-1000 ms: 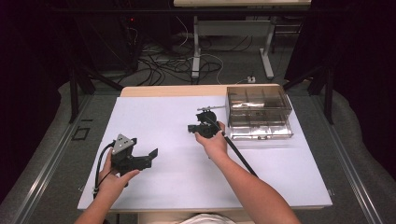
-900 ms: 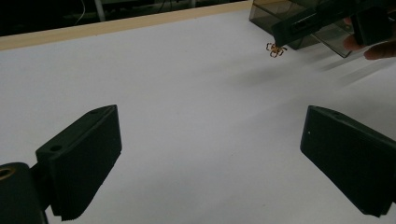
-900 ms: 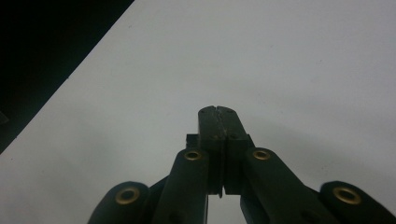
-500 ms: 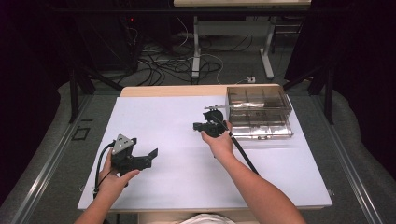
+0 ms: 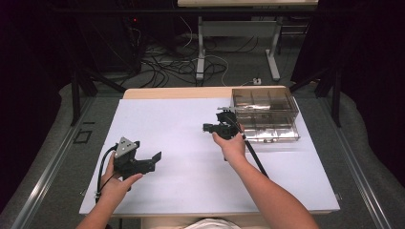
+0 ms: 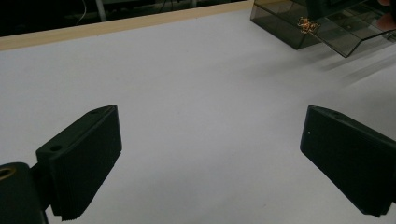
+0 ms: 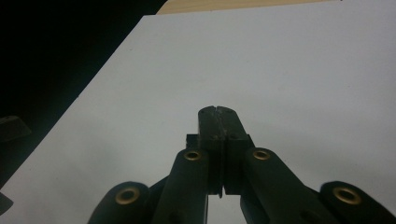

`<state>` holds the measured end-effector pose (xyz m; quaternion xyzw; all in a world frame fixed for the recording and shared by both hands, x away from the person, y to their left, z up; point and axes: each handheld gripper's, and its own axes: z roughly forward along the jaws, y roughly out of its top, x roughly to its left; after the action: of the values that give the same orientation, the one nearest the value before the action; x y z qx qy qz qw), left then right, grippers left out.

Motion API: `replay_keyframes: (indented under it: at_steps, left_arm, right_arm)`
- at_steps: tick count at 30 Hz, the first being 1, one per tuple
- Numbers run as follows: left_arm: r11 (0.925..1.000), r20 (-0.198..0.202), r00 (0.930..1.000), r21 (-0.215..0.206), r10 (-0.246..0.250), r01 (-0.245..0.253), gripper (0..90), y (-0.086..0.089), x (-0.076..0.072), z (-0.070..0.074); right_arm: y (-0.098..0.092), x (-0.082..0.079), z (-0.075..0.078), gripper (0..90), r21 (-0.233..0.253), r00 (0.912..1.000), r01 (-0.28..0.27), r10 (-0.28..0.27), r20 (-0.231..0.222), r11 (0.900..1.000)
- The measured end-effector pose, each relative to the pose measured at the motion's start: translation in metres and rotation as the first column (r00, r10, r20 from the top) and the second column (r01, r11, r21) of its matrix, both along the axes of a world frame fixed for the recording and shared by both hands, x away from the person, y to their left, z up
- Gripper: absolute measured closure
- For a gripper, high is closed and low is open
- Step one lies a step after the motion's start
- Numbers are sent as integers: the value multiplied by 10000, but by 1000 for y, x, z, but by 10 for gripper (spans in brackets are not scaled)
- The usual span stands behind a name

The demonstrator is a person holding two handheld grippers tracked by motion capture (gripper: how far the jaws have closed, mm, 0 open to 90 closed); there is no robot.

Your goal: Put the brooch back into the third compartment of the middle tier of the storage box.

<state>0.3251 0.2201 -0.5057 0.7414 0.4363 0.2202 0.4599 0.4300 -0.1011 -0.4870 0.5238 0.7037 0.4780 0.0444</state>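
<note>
— So what could have gone wrong at that point?

— Mostly the clear compartment box [image 5: 265, 114], which sat at about two o'clock on the counter [image 5: 181, 191], near its far right edge. The right gripper [image 5: 210, 128] hovered just beside the box's left wall, pointing away from it toward nine o'clock. A careless swing of that hand, or of the cable trailing behind it, looked likely to bump the box, jolt whatever small parts lay in its compartments, or push it toward the edge.

— And the jaws on that side?

— Pressed fully together in the right gripper view, with no gap between them. Nothing could be seen pinched there; anything very thin would have been hidden, and a slack squeeze could have dropped it on the white sheet.

— What about the other one?

— The left gripper [image 5: 152, 159] rested low at about seven o'clock, well apart from the box. Its jaws stood wide, holding nothing, only bare counter between them. In the left gripper view the box lay far off at one o'clock, with a small golden tangle [image 6: 306, 25] at its edge.
</note>
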Motion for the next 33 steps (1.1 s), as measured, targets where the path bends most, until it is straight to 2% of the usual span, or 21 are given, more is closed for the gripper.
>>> replay_keyframes:
  at_steps: [10, 14, 18, 25, 33]
  left_arm:
    - [10000, -3, 10000, -6, 7, -7, 56, 0, 0, 0]
    - [10000, -17, 10000, 19, 12, -12, 56, 0, 0, 0]
    - [10000, -16, 10000, 21, 21, -21, 56, 0, 0, 0]
    - [10000, -7, 10000, 86, 22, -22, 57, 0, 0, 0]
    - [10000, 2, 10000, 95, 28, -28, 57, 0, 0, 0]
  right_arm:
    - [-12, -3, 4, 900, 521, 9997, 112, -101, -217, 9986]
    - [-18, -4, 5, 900, 717, 9997, 205, -197, -120, 9972]
    - [-27, -5, 8, 900, 876, 9994, 244, -221, -273, 9959]
    - [-41, -5, 12, 900, 869, 9986, 533, -526, -97, 9948]
    - [-55, -6, 14, 900, 901, 9972, 737, -722, -193, 9932]
